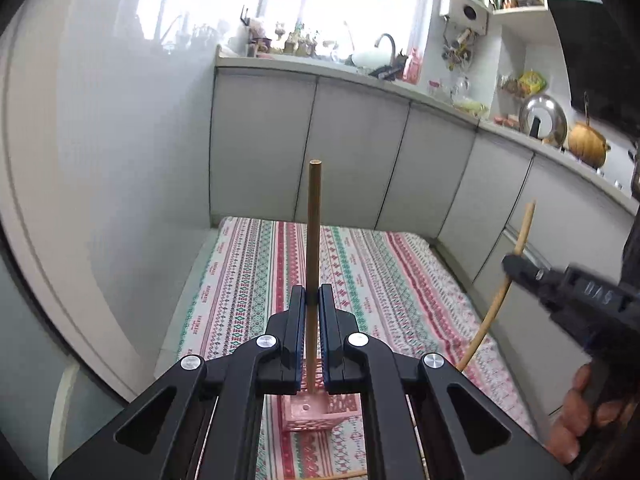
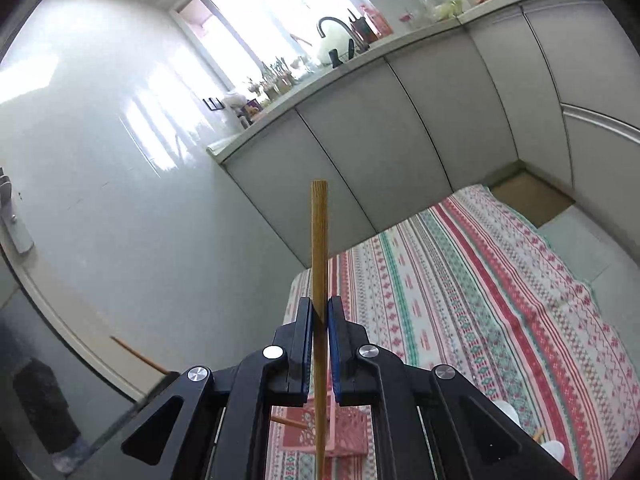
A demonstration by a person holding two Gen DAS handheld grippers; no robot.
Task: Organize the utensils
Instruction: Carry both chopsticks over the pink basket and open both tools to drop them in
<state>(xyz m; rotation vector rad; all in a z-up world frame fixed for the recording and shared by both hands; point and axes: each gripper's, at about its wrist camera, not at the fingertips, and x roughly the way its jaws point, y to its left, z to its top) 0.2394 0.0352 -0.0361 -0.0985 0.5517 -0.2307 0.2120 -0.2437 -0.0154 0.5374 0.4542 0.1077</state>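
The left gripper (image 1: 311,300) has its black jaws, lined with blue pads, pressed together on a round, smooth wooden chopstick (image 1: 313,248) that stands upright, its flat top pointing to 12 o'clock. Its lower end drops into a pink perforated plastic holder (image 1: 316,412), a square, lattice-walled box with a small hole in its top face, standing on the patterned tablecloth (image 1: 400,280), a woven-look cloth in red, green and cream bands.

At 3 o'clock in the left wrist view the right gripper (image 1: 516,264) is seen from outside, with a paler chopstick running through it, bowed by the lens; the person's hand (image 1: 576,412) grips the handle at 4 o'clock.

The right wrist view shows the same grasp from behind: the right gripper (image 2: 320,316) is clamped on its chopstick (image 2: 319,248), whose wood grain is streaked and whose tip is cut flat. Below the jaws, at 6 o'clock, the pink holder (image 2: 344,432) appears from above, and a short wooden stick end (image 2: 288,422) juts beside it. Only this view shows white rounded objects (image 2: 554,450) at 4 o'clock, too cropped to identify, and a slanted wooden stick (image 2: 138,356) at 8 o'clock.

Grey cabinet doors (image 1: 360,160) line the far side.
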